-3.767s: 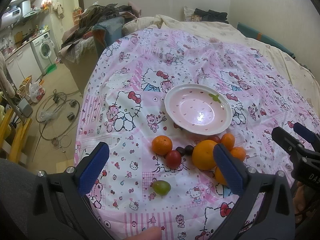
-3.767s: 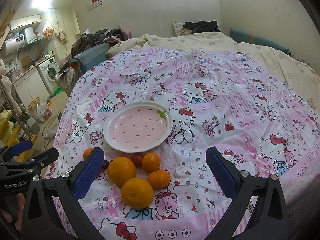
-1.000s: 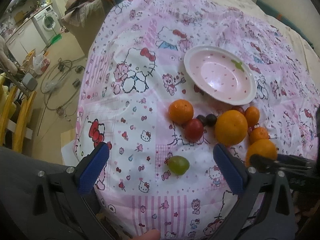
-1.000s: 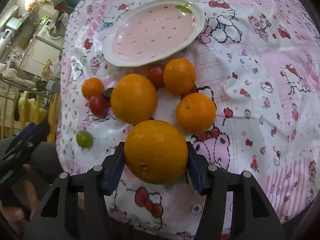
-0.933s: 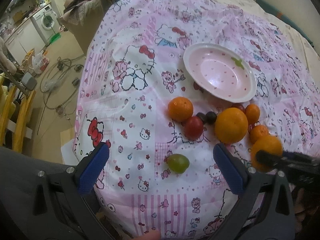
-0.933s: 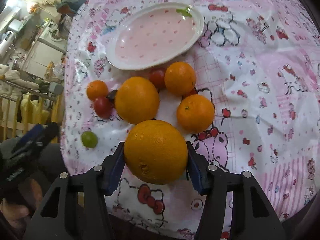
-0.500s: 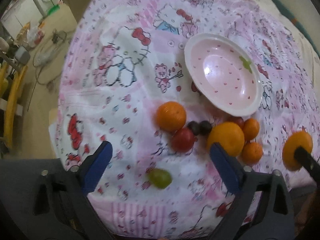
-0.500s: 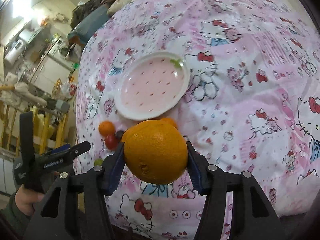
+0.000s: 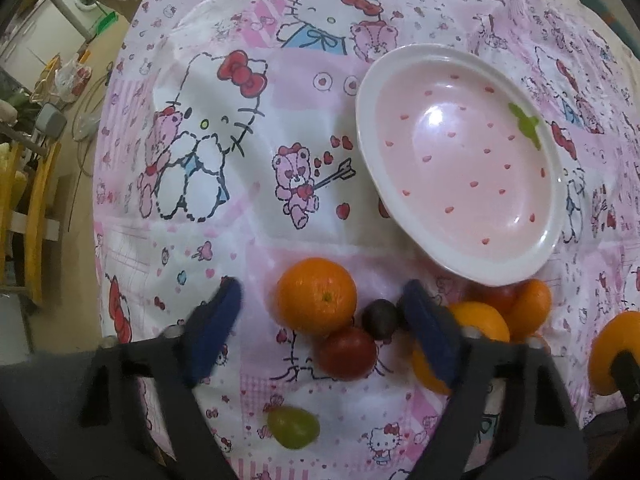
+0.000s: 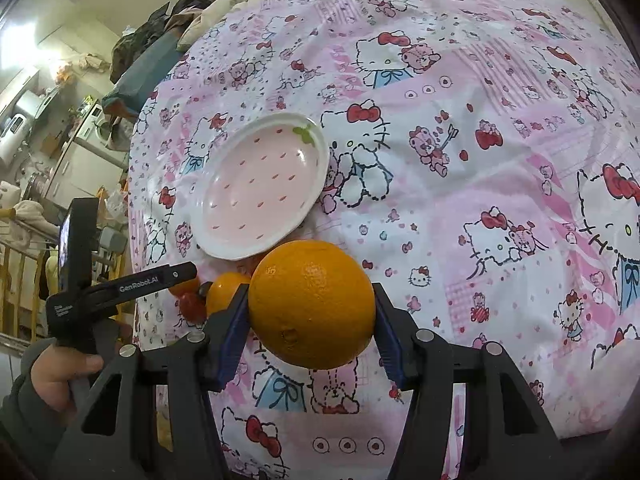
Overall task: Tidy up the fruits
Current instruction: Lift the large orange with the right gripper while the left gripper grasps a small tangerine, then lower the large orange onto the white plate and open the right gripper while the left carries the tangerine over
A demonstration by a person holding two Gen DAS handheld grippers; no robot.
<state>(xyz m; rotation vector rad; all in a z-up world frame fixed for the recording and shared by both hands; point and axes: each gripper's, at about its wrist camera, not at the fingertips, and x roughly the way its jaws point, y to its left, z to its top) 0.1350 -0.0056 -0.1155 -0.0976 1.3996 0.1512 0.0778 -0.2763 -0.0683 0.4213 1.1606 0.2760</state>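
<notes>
My right gripper (image 10: 312, 320) is shut on a large orange (image 10: 312, 304) and holds it in the air, near side of the pink strawberry plate (image 10: 260, 188). That orange also shows at the right edge of the left wrist view (image 9: 614, 352). My left gripper (image 9: 320, 320) is open, low over the fruit, its fingers on either side of a small orange (image 9: 316, 294). A red tomato (image 9: 347, 352), a dark grape (image 9: 379, 323) and a green grape (image 9: 294, 427) lie near it. The plate (image 9: 368, 148) holds nothing.
More oranges (image 9: 480, 328) and a red tomato (image 9: 496, 298) lie just below the plate's near rim. The Hello Kitty cloth (image 9: 224, 128) covers the round table. Its left edge drops to the floor with a yellow chair (image 9: 36, 200) and cables.
My right gripper closed on the large orange and lifted it off the table. My left gripper moved forward and down over the small orange and narrowed, still open.
</notes>
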